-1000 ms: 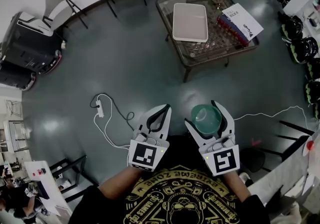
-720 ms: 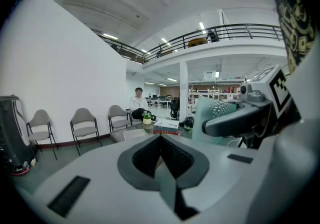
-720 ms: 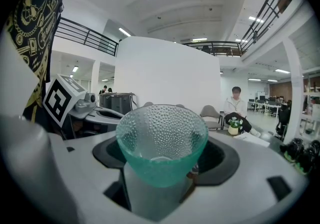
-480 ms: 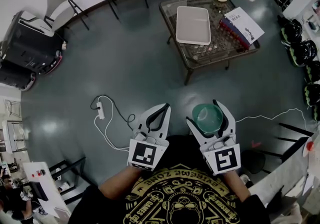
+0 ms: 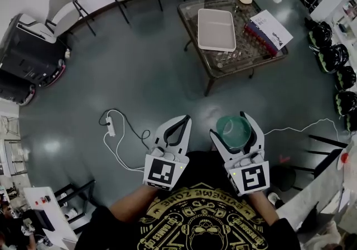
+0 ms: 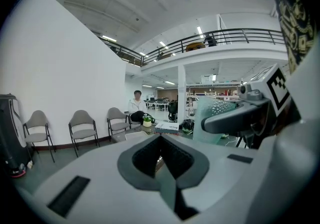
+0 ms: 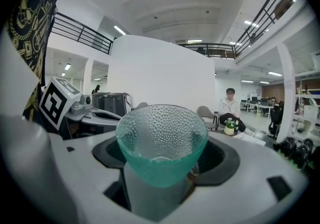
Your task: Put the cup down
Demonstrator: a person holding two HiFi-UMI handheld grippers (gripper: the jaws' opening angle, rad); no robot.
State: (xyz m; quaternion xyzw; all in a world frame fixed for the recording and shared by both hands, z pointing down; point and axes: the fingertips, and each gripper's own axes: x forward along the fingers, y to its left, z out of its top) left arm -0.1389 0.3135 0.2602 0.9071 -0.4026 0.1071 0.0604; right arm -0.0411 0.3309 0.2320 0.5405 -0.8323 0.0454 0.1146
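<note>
The cup (image 7: 161,143) is pinched by the right hand-held gripper (image 5: 230,126) at lower right, above the floor (image 5: 139,70); the left hand-held gripper (image 5: 184,120) is pressed together, empty. Released here, well apart from the upper-right table (image 5: 194,34), it could be shattered.

the right gripper (image 5: 230,126) clasps a green cup (image 5: 234,130) above the grey floor (image 5: 139,76). beside it the left gripper (image 5: 184,119) has its jaws together. well apart stands a glass table (image 5: 190,30), with a tray (image 5: 216,22) near its left edge.
</note>
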